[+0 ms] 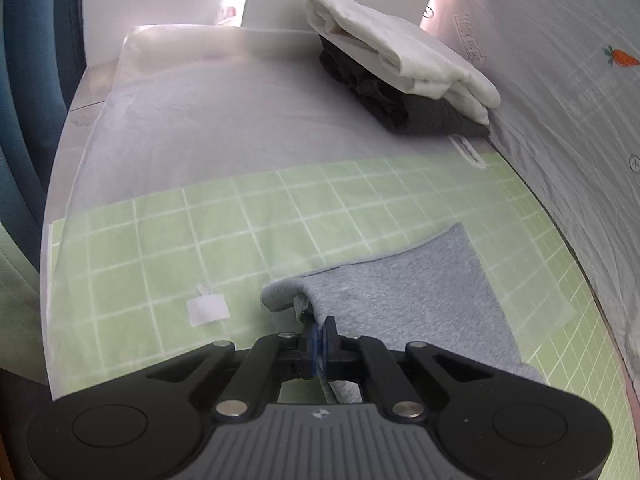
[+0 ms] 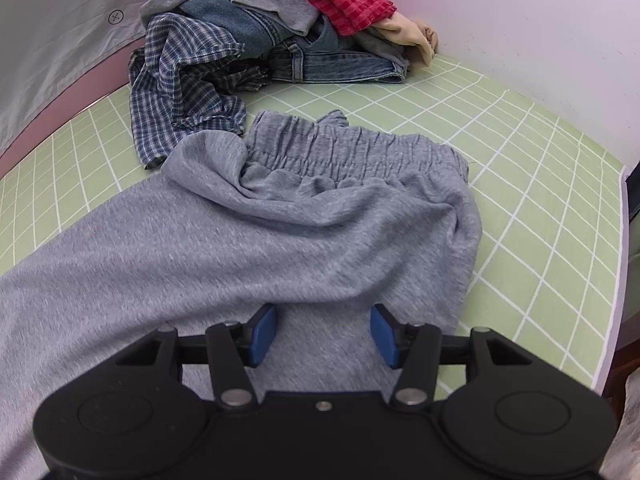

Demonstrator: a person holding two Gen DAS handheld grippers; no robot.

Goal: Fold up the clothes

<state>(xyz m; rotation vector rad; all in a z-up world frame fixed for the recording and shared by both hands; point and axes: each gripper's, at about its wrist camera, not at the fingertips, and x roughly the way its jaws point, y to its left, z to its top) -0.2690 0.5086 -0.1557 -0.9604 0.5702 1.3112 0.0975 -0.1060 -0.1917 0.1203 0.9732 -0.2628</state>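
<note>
Grey sweatpants [image 2: 248,240]: legs cut off at the right wrist view's left and bottom edges, hem unseen there. Left gripper [image 1: 320,334] body hides the cloth below its pinch. Dark garment [image 1: 404,108] mostly covered by the white folded one [image 1: 400,52]. Unfolded pile [image 2: 256,32] behind the sweatpants cut off at top.

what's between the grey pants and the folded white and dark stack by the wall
In the left wrist view, only bare surface: green grid mat, then pale frosted sheet, separates the grey pants from the folded stack. Nothing else lies there.
</note>
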